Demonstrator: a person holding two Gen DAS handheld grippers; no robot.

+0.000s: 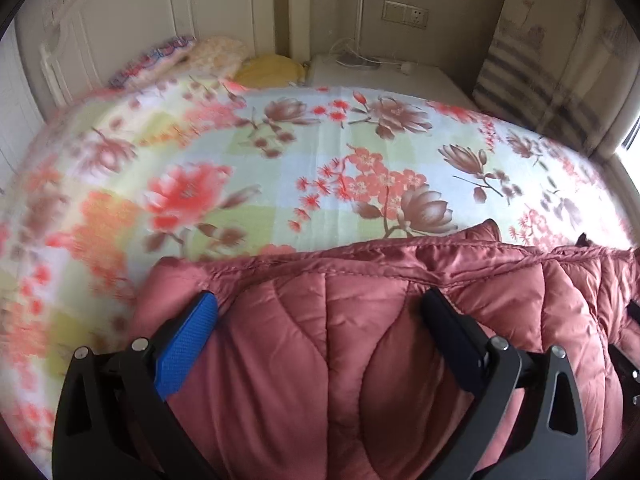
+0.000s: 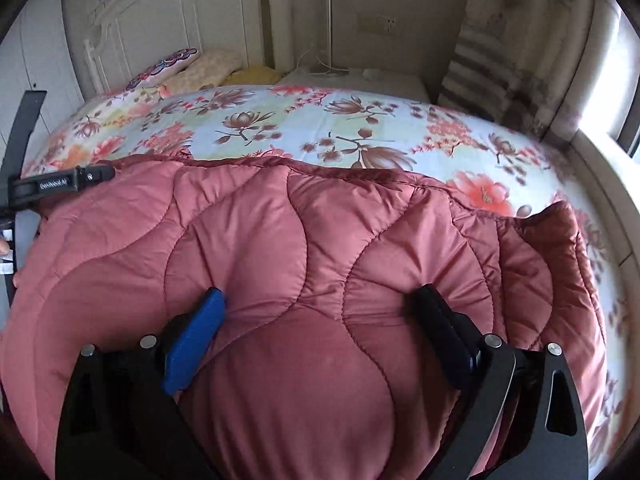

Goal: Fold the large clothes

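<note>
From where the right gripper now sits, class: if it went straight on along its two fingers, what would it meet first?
The pink quilted coat. The right gripper stands open just above its padding, angled down, so the fabric comes first, well before the floral bedsheet beyond. How close the fingertips already are is hard to judge.

Home bedroom: bed [image 1: 320,152] with floral sheet, white carved headboard [image 2: 168,16], pillows [image 2: 192,68] at the head, bedside cabinet [image 1: 380,74], wall socket [image 1: 405,14], window [image 2: 628,120] at right.
</note>
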